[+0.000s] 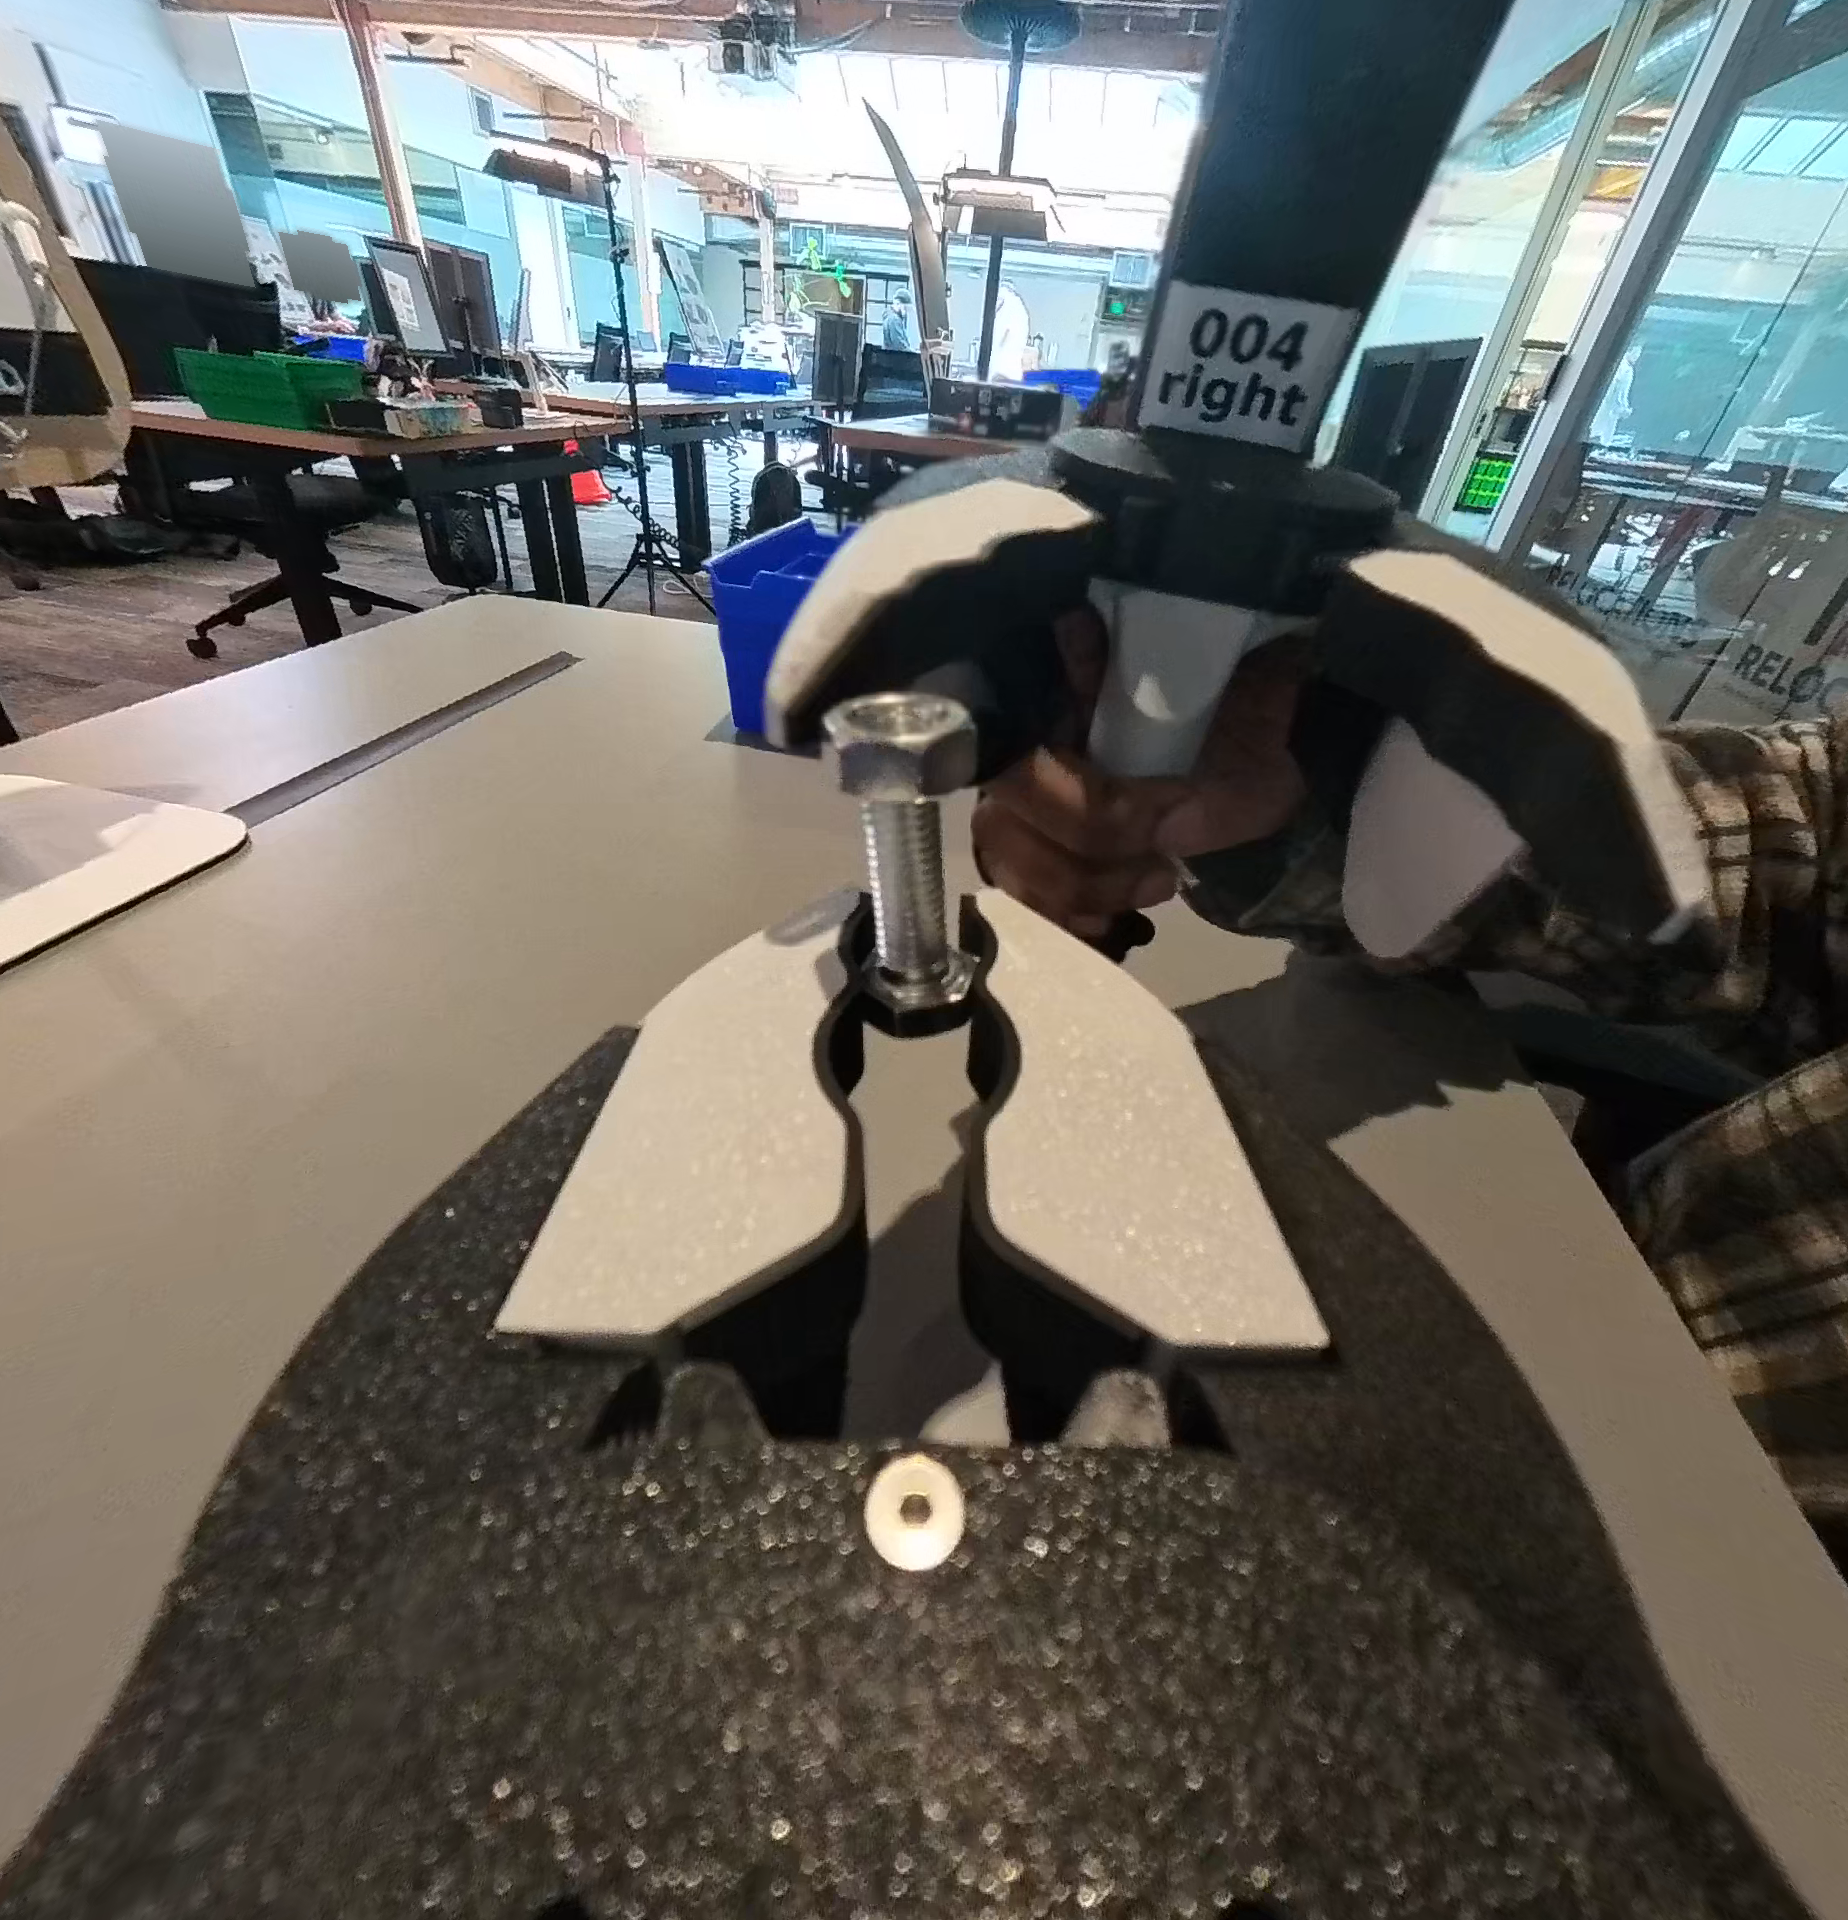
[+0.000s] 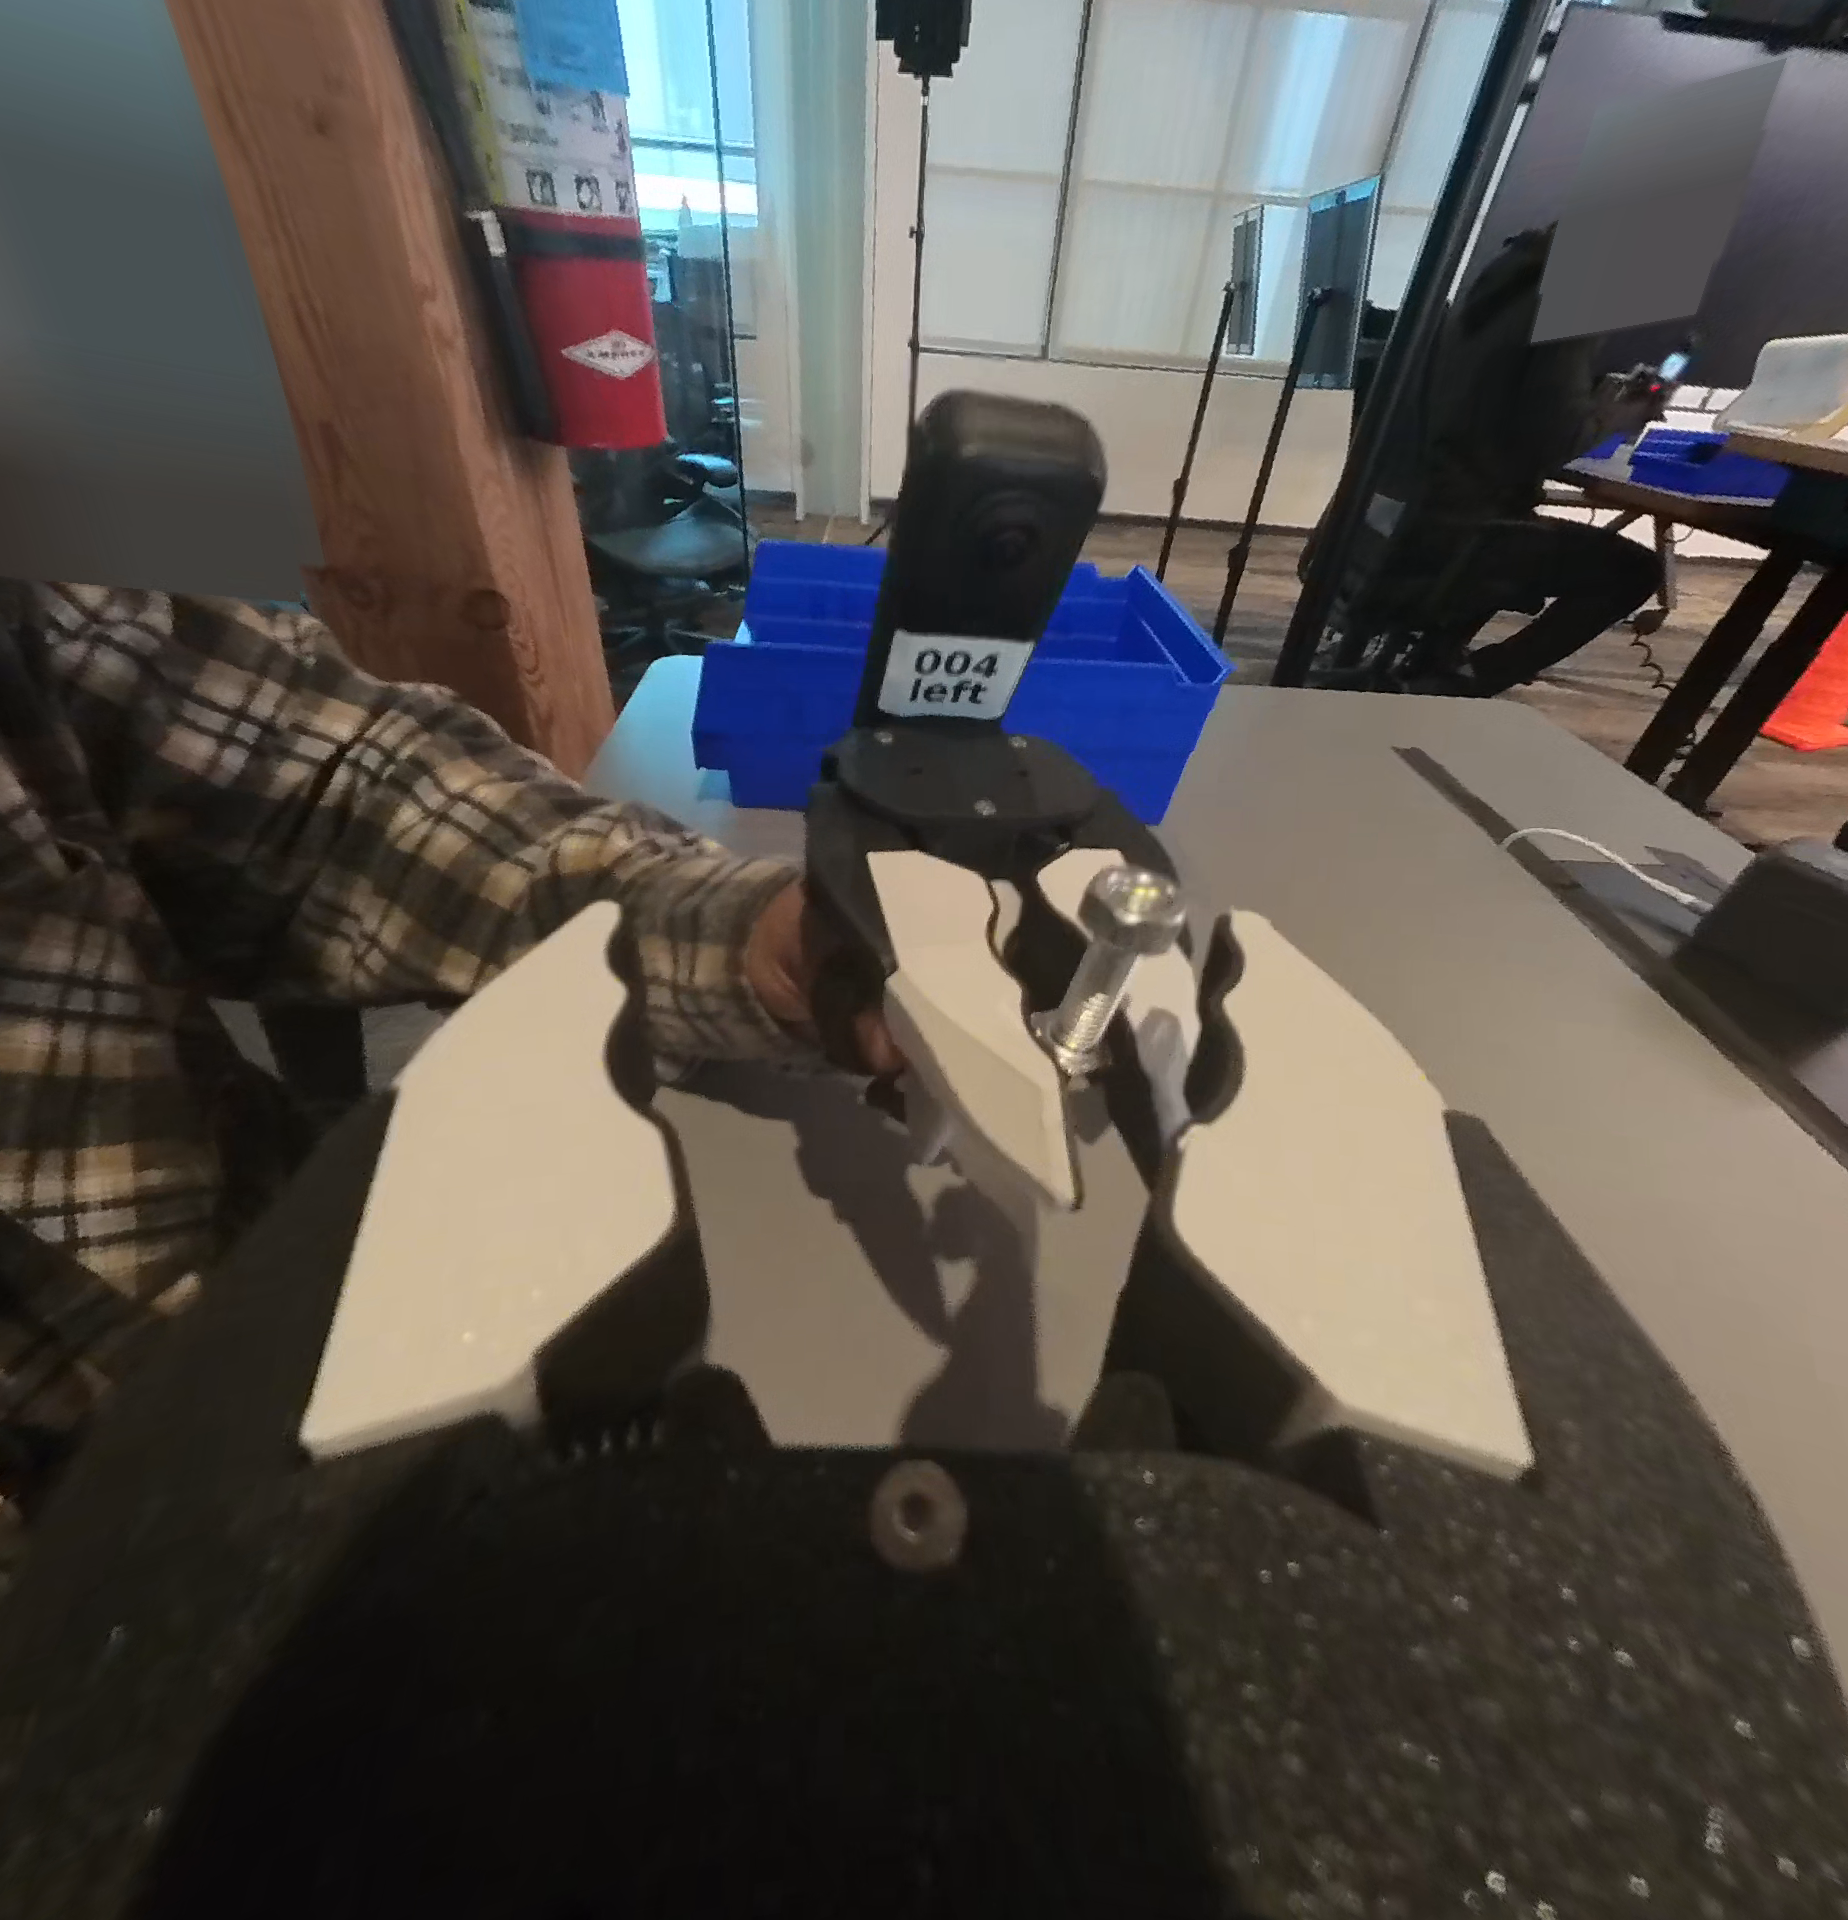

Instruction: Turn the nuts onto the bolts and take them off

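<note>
A silver bolt [image 1: 904,873] stands upright, hex head [image 1: 904,743] on top. Its thread runs down into a nut [image 1: 915,987]. My left gripper [image 1: 915,966] is shut on that nut, just above the grey table [image 1: 380,987]. My right gripper [image 1: 1159,821] faces it from behind the bolt, open wide and empty, one finger close behind the bolt head without touching it. In the right wrist view the bolt [image 2: 1091,987] and its head [image 2: 1133,904] sit between the spread fingers of my right gripper [image 2: 930,987], nearer the right one. The left gripper [image 2: 1112,1122] there holds the nut [image 2: 1065,1039].
A blue bin [image 2: 1107,665] stands at the table's far edge, also in the left wrist view [image 1: 764,613]. A black box [image 2: 1782,956] with a white cable sits at the right. A white pad [image 1: 68,883] lies at the left. A hand in a plaid sleeve [image 2: 380,831] holds the left gripper. One gripper's finger ends stand about 6 cm off the other's.
</note>
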A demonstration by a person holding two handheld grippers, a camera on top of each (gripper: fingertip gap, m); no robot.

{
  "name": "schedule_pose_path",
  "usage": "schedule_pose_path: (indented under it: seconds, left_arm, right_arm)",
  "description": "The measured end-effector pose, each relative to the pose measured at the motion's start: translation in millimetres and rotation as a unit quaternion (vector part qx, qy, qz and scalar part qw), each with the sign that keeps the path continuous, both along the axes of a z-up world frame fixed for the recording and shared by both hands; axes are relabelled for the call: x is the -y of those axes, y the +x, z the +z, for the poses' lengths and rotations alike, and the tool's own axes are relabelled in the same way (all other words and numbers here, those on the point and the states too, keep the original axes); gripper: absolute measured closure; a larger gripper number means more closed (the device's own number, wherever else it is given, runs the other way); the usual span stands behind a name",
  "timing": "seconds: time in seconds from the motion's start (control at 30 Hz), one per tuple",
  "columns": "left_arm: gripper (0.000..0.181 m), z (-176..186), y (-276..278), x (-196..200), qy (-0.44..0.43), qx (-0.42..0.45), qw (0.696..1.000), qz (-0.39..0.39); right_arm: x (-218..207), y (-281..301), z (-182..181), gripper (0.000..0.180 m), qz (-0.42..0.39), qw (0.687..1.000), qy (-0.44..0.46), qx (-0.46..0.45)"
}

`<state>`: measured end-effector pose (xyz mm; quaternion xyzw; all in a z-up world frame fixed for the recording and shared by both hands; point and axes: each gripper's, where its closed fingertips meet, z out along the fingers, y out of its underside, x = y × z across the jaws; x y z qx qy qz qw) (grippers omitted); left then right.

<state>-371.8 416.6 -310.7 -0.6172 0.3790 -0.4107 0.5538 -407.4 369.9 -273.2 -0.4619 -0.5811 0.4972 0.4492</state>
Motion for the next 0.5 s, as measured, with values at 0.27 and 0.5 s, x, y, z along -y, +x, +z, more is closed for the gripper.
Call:
schedule_pose_path:
  seconds: [0.27, 0.5]
  left_arm:
    - [0.166, 0, 0, 1, 0.002, -0.003, 1.0, 0.002]
    - [0.166, 2, 3, 3, 0.005, -0.001, 1.0, -0.003]
  right_arm:
    - [7, 1, -2, 0.076, 0.004, 1.0, 0.004, 0.001]
    - [8, -8, 1, 0.072, 0.015, 1.0, -0.011, -0.009]
